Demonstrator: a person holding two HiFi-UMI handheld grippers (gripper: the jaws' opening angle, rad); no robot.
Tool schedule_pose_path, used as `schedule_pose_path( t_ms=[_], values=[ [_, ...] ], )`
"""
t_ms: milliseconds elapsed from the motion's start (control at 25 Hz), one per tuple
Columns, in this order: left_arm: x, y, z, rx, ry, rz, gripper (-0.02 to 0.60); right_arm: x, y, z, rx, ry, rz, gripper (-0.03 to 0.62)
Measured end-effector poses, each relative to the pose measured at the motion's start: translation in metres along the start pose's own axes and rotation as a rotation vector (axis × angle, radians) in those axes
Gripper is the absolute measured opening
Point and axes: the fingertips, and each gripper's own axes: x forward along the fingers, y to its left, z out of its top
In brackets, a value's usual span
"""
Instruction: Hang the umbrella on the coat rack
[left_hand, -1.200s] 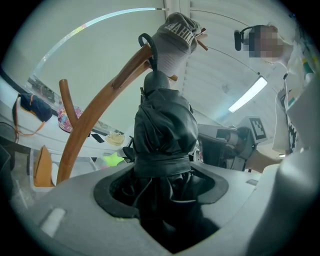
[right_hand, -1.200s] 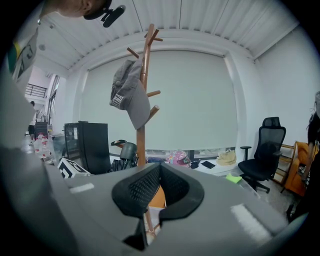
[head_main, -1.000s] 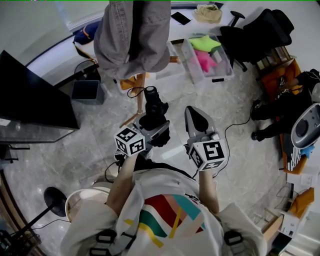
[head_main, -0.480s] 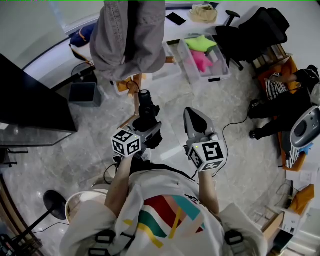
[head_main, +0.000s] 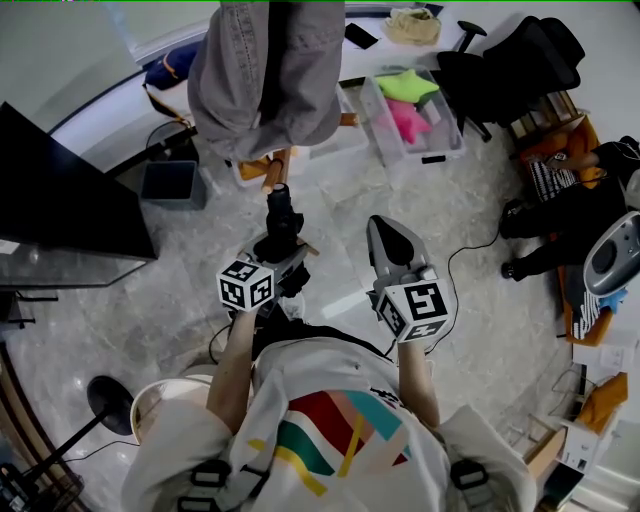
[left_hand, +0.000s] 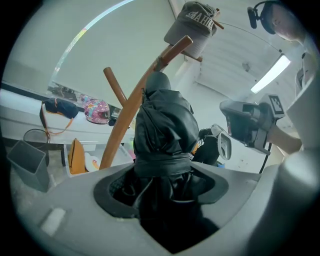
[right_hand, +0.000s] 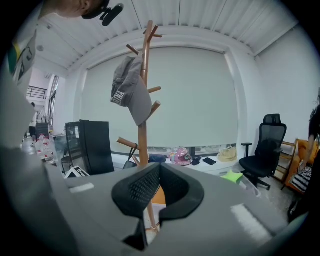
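Black umbrella (left_hand: 164, 125) in left gripper (left_hand: 162, 187)

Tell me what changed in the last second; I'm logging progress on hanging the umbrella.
The left gripper, shut on the folded black umbrella, carried it forward toward the coat rack; in the head view its top now appears close to a peg under the grey cap. Unchanged: that grip, the right gripper shut and empty, the cap on the rack.
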Motion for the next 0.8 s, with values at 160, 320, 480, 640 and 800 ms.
schedule_pose_path(
  t_ms=[160, 320, 480, 640, 800],
  values=[
    [-0.002, 0.017, -0.006, 0.03, 0.035, 0.045, 0.298, 0.004, 0.008, 0.003, -0.006, -0.008, 0.013, 0.003],
    [0.002, 0.029, -0.004, 0.052, 0.049, 0.064, 0.298, 0.007, 0.008, 0.005, -0.018, -0.011, 0.021, 0.003],
    [0.011, 0.034, -0.005, 0.067, 0.08, 0.071, 0.298, 0.004, 0.004, 0.004, -0.019, -0.003, 0.012, 0.003],
    [0.018, 0.04, -0.01, 0.066, 0.112, 0.09, 0.295, 0.002, -0.001, 0.004, -0.017, 0.0, 0.009, 0.003],
    [0.017, 0.047, -0.012, 0.084, 0.114, 0.105, 0.298, 0.004, 0.001, 0.001, -0.016, 0.001, 0.008, 0.003]
  ],
)
